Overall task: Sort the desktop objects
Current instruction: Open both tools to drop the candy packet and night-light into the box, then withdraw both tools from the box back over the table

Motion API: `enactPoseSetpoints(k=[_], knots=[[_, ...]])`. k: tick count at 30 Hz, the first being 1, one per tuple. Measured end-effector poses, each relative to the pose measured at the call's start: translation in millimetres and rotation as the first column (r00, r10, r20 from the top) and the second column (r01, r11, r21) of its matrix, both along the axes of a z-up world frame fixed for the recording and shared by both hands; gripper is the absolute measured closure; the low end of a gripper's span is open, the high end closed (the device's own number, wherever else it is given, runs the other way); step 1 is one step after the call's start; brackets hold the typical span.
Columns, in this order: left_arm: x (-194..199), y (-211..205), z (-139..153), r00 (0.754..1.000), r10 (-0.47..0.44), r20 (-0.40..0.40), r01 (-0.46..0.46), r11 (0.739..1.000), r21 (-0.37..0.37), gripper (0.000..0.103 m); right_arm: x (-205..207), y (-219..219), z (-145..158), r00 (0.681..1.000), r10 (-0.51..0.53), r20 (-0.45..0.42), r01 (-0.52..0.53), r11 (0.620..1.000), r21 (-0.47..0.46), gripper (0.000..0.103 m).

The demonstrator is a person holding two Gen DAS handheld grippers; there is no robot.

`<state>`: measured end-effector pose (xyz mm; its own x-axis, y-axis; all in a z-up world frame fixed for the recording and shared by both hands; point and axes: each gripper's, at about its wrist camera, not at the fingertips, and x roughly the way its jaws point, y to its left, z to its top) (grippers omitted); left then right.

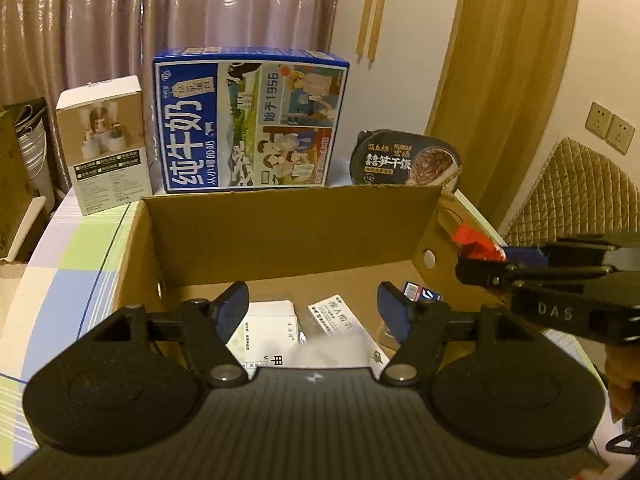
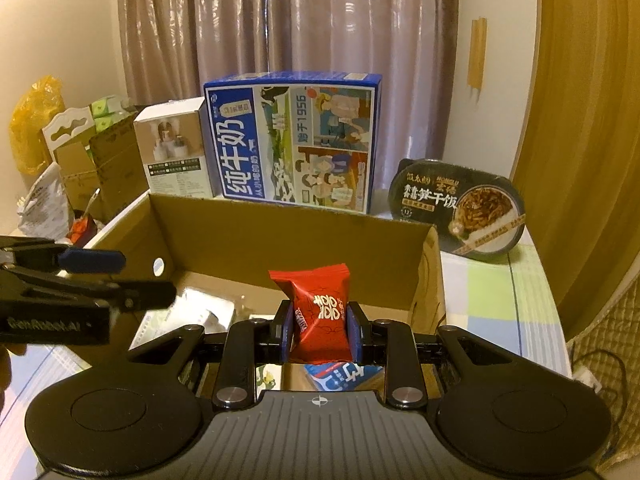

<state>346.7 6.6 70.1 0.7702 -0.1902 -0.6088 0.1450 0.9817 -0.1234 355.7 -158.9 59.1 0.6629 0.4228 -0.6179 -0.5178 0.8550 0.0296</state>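
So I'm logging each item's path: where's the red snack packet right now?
The red snack packet is clamped in the right hand-held gripper, held over the open cardboard box, in front of the blue milk carton.

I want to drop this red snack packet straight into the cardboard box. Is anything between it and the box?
Nothing visible blocks it. The right gripper holds the red snack packet above the open cardboard box. The left gripper hovers open over the box's other side, apart from the packet.
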Motion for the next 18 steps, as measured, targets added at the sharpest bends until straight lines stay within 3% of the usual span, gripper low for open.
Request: enactPoseSetpoints(k=[13, 14, 16, 18], knots=[[-25.3, 32.1, 8.3, 0.997, 0.080, 0.019, -0.079, 0.997, -0.019, 0.037, -1.1, 7.6, -0.7, 0.999, 0.035, 0.007, -0.035, 0.999, 0.036, 0.076], [-28.2, 32.6, 9.2, 0.997, 0.079, 0.020, -0.079, 0.997, -0.020, 0.037, -1.4, 7.9, 0.3, 0.999, 0.036, 0.014, -0.036, 0.999, 0.036, 0.073], [-35.0, 33.2, 11.2, 0.997, 0.080, 0.023, -0.079, 0.997, -0.021, 0.037, -2.5, 4.6, 1.9, 1.000, 0.015, 0.015, -0.016, 0.999, 0.048, 0.044], [-44.1, 34.6, 12.5, 0.996, 0.085, 0.027, -0.084, 0.996, -0.027, 0.036, -7.1, -0.7, 2.9, 1.000, 0.003, 0.019, -0.004, 0.998, 0.056, 0.042]])
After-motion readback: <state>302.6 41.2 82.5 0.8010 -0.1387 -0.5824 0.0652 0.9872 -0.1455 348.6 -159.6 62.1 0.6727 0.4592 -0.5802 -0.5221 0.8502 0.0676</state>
